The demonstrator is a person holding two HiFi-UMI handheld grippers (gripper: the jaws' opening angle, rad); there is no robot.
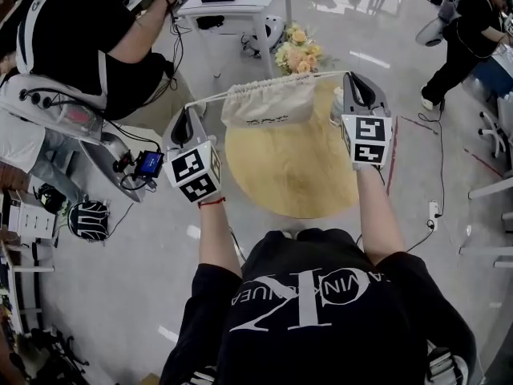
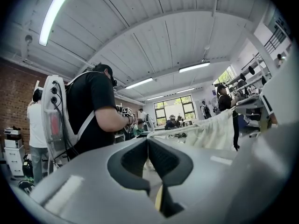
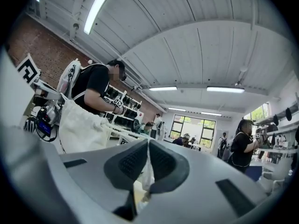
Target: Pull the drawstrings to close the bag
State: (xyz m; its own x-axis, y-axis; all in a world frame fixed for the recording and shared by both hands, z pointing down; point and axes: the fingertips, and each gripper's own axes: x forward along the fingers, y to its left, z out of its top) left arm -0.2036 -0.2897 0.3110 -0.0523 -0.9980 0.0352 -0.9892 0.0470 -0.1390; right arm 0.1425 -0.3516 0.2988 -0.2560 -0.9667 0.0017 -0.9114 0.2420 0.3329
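A cream drawstring bag [image 1: 268, 103] hangs in the air above the round wooden table [image 1: 296, 179], its mouth gathered tight. Its white drawstrings [image 1: 210, 96] stretch taut out of both sides. My left gripper [image 1: 187, 107] is shut on the left cord's end, and my right gripper [image 1: 350, 76] is shut on the right cord's end. In the left gripper view the jaws [image 2: 148, 142] meet on the cord, with the bag [image 2: 212, 130] off to the right. In the right gripper view the jaws [image 3: 148, 144] pinch white cord, with the bag [image 3: 81, 127] off to the left.
A bunch of flowers [image 1: 298, 50] stands at the table's far edge. A person wearing a backpack rig [image 1: 76, 34] works at the left beside a white desk [image 1: 244, 2]. Another person [image 1: 469, 34] is at the far right. Cables and gear lie on the floor at the left.
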